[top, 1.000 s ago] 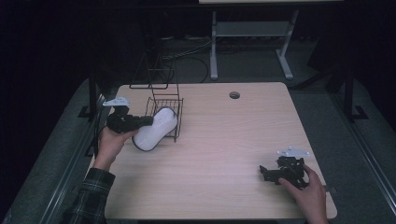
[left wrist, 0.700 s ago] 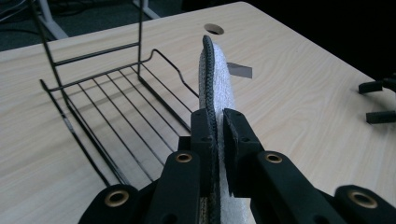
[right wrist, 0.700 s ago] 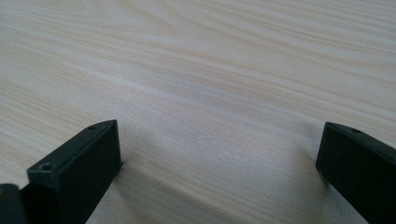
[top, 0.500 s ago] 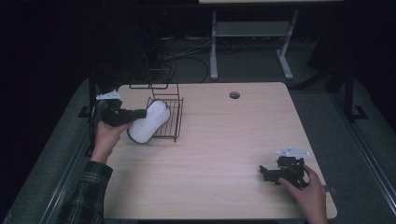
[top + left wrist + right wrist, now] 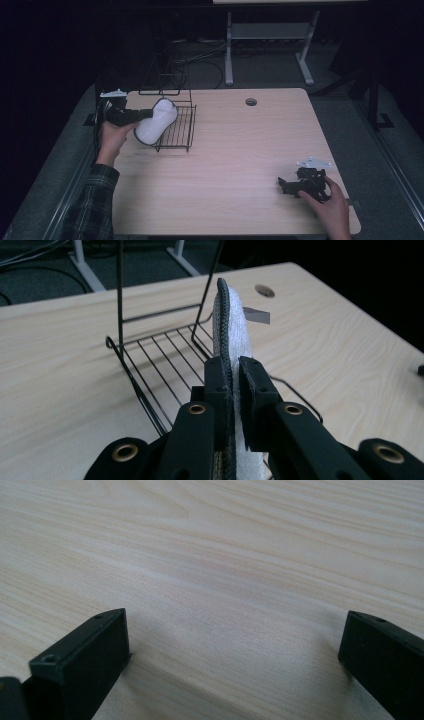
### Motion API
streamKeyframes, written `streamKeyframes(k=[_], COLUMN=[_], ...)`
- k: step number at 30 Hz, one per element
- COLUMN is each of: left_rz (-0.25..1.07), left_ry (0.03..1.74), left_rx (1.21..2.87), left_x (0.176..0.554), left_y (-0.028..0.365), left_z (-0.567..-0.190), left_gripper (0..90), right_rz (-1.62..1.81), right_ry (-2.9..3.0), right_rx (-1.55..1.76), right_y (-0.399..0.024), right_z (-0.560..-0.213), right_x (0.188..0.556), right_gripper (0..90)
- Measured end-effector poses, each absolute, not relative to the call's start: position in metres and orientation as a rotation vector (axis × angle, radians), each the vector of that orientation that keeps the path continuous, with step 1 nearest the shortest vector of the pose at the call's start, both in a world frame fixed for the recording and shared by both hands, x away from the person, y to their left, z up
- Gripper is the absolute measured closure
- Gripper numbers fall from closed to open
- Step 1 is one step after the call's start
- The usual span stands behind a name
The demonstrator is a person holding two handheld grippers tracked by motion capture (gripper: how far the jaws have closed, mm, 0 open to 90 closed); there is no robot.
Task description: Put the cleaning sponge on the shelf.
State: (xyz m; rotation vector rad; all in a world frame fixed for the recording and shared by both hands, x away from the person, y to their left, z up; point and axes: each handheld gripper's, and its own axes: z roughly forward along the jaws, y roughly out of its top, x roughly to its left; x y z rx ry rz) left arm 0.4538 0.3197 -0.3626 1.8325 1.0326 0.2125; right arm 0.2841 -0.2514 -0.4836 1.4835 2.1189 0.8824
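The wooden table (image 5: 235,165) carries a black wire rack (image 5: 176,131) near its far left corner. A white, dark-edged slipper (image 5: 155,122) leans at the rack's left side, its toe over the wire floor. The left gripper (image 5: 142,114) pinches the slipper's edge between nearly closed jaws. The right gripper (image 5: 286,185) rests on the table's near right, jaws wide, holding nothing.

Fuzzy white cloth slipper (image 5: 235,332), thin black wire rack (image 5: 177,131), matt wood-grain table (image 5: 240,150)
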Motion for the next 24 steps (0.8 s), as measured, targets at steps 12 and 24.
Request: streamKeyframes(k=[12, 24], left_rz=[0.205, 0.182], left_ry=[1.054, 1.092], left_rx=[1.862, 1.839], left_x=[0.473, 0.483], left_y=[0.312, 0.306], left_z=[-0.376, -0.389], left_gripper=[83.1, 81.9], right_rz=[0.882, 0.883], right_ry=[2.119, 2.119], right_rx=[1.483, 1.484], right_y=[-0.251, -0.251], right_z=[-0.484, -0.484], right_x=[0.284, 0.284], right_gripper=[0.0, 0.0])
